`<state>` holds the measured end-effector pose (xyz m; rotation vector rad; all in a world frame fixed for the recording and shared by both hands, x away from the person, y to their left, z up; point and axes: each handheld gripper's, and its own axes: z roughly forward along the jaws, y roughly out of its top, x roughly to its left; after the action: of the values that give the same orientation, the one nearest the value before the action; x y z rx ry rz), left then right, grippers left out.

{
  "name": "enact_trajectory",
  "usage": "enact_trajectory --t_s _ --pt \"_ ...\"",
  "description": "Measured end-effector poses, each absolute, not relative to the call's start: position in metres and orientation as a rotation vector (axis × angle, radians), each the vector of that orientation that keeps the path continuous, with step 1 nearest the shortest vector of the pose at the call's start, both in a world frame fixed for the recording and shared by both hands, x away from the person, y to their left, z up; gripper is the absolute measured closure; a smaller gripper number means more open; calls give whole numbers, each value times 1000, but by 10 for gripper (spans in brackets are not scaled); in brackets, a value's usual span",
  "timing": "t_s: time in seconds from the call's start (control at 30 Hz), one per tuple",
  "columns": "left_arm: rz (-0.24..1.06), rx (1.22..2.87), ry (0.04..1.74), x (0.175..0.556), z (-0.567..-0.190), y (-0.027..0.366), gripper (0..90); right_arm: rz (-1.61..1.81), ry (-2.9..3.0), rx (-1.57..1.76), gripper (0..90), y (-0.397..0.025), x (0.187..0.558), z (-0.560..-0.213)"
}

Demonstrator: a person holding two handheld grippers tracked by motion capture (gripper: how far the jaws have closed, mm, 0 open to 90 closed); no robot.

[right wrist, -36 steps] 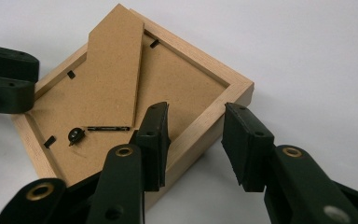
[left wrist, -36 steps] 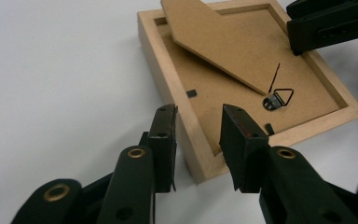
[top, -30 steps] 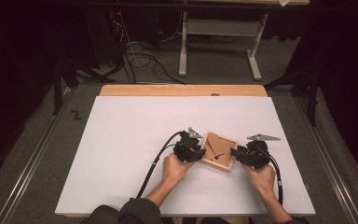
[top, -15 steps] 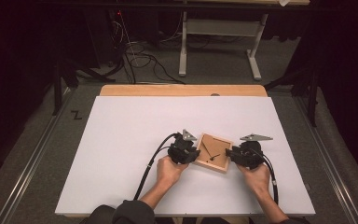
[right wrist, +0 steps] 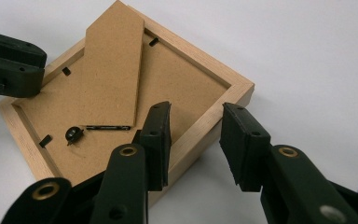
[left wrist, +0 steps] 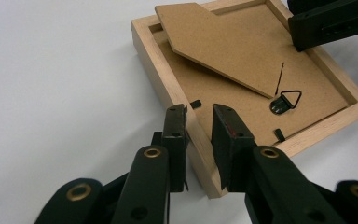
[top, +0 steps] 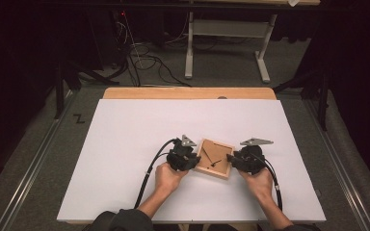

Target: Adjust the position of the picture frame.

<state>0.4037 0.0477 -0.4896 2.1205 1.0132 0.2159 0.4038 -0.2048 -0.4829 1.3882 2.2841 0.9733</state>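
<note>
A small wooden picture frame (top: 214,158) lies face down on the white table top (top: 125,144), its fibreboard back and folded stand up. In the left gripper view the stand (left wrist: 214,42) and a black hanger ring (left wrist: 286,100) show on the back. My left gripper (left wrist: 198,123) is shut on the frame's near rail, one jaw outside and one inside. My right gripper (right wrist: 196,135) straddles the opposite rail near a corner, open with slack around the wood. In the high view the left gripper (top: 195,159) and right gripper (top: 231,161) flank the frame.
A bare wooden strip (top: 188,93) runs along the table's far edge. Beyond it are floor cables (top: 144,57) and a white desk base (top: 221,29). The white surface spreads wide to the left and behind the frame.
Both grippers and the frame between them have slid a little to the left across the table over the last second.
</note>
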Motion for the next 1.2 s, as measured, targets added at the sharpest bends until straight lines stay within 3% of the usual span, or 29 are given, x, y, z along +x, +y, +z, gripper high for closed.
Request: enact_trajectory --t_s 0.93,1.2 --pt "244 2123 1021 388 -491 79 736 940 2347 1282 637 -168 403 -483" --pt "220 2086 1035 388 -491 87 673 964 2355 1279 585 -168 405 -483"
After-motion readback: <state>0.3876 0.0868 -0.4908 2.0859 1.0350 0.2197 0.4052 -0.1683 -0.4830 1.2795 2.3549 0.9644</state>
